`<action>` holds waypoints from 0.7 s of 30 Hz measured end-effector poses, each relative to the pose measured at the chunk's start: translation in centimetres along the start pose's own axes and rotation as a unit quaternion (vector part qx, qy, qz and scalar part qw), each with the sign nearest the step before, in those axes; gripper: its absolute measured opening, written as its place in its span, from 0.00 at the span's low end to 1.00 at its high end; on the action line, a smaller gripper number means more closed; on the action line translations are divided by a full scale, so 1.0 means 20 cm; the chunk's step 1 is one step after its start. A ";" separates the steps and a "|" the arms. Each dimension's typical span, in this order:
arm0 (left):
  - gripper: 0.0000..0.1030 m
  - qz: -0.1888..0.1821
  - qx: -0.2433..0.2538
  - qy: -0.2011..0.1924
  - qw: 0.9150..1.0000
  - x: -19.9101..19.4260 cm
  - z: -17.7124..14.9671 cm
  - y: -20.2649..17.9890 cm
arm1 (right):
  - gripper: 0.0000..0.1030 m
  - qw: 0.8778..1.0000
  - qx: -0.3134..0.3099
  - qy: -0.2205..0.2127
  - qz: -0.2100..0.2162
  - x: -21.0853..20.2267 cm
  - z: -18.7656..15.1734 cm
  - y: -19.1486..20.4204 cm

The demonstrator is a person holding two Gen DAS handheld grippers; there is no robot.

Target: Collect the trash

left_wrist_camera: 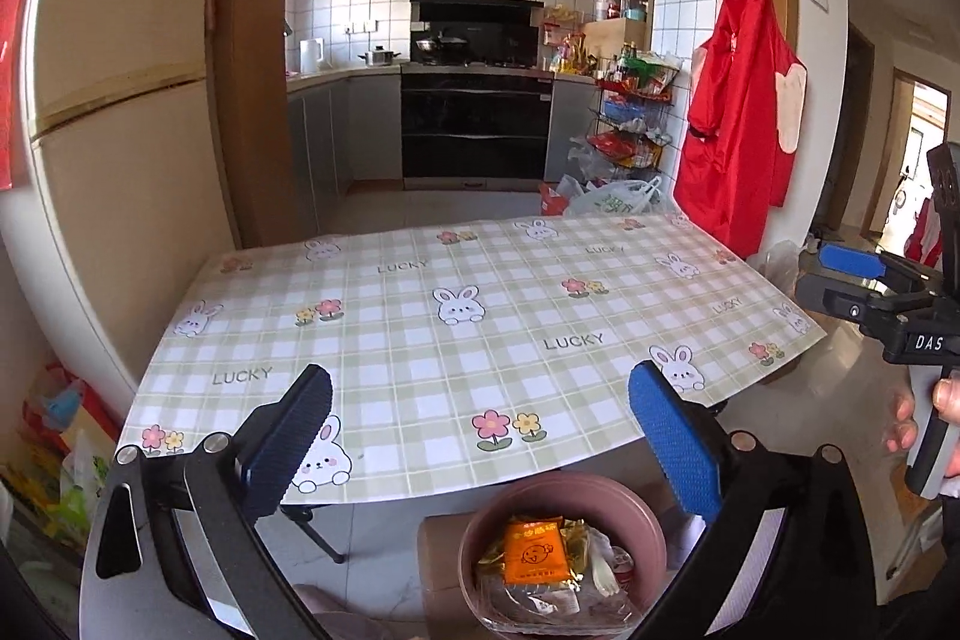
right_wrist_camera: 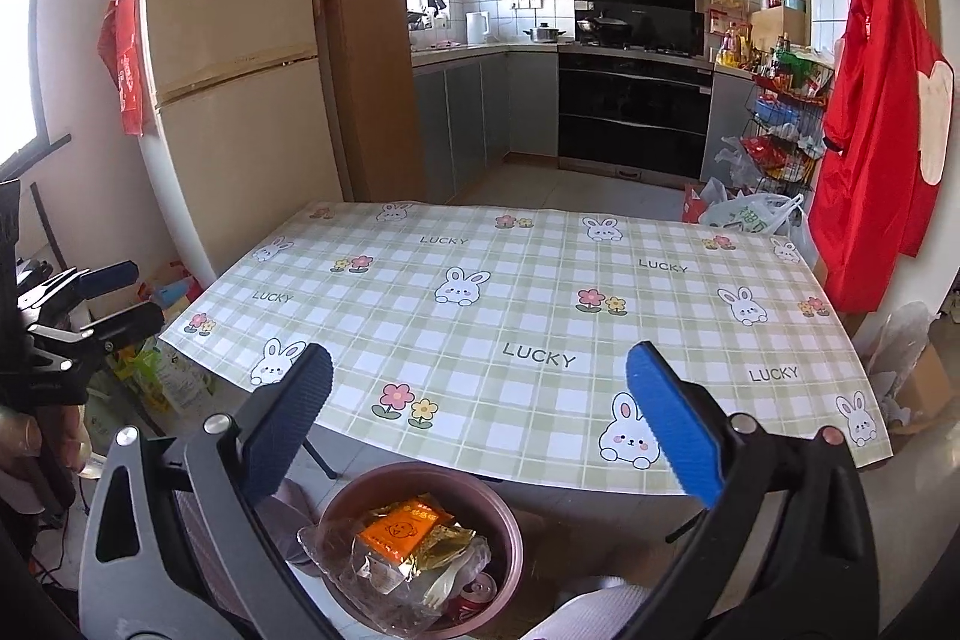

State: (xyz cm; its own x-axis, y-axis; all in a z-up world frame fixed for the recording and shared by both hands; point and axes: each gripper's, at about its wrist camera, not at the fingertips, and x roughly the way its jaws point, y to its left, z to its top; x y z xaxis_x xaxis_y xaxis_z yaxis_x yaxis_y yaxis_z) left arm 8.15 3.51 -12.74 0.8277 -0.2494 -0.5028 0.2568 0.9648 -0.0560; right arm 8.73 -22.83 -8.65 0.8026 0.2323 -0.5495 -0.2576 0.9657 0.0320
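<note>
Left wrist view: left gripper (left_wrist_camera: 480, 436) fingers (left_wrist_camera: 675, 436) spread wide, nothing between them, held over the near edge of the desk (left_wrist_camera: 420, 340). No earlier picture, so only the state counts: wide apart, empty.

Count: one desk, covered by a green plaid cloth with rabbits, flowers and "LUCKY" print, top bare of loose things. One brown round trash bin (left_wrist_camera: 561, 550) on the floor just below the near desk edge, mouth facing up. In it: one orange packet (left_wrist_camera: 534, 550) on top, lying flat, long axis running roughly away from the camera in this view; one gold foil wrapper (left_wrist_camera: 573, 538) beside it; clear plastic wrap (left_wrist_camera: 540, 601) at the near rim; one white plastic fork (left_wrist_camera: 603, 574), tines toward the camera.

Right wrist view: right gripper (right_wrist_camera: 477, 427) fingers (right_wrist_camera: 672, 424) also spread wide, empty, above the same bin (right_wrist_camera: 420, 550). Orange packet (right_wrist_camera: 402, 529) looks tilted here, long axis diagonal. A red can (right_wrist_camera: 474, 595) lies at the bin bottom.

Edges: near desk edge passes just behind the bin. Floor left of the desk is cluttered with bags beside the fridge (right_wrist_camera: 234, 70). Right of the desk: bags, a wire rack, a red apron (right_wrist_camera: 870, 100) on the wall. Beyond the far edge, the kitchen floor is clear up to the oven.
</note>
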 end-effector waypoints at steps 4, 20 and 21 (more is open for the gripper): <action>0.94 0.013 0.001 -0.025 1.000 -0.09 0.05 0.02 | 0.94 1.000 -0.008 -0.011 -0.008 -0.06 0.03 0.04; 0.94 0.031 0.009 -0.073 0.997 -0.28 0.12 -0.02 | 0.94 0.999 0.001 -0.024 -0.033 -0.16 0.04 0.05; 0.94 0.031 0.009 -0.073 0.997 -0.28 0.12 -0.02 | 0.94 0.999 0.002 -0.024 -0.033 -0.16 0.04 0.05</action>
State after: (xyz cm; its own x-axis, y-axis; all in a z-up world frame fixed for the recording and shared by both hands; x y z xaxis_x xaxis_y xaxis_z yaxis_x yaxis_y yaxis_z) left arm 4.63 4.25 -7.92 0.9056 -0.1993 -0.3743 0.2098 0.9776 -0.0130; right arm 6.34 -22.49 -6.28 0.8428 0.1730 -0.5097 -0.2005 0.9797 0.0011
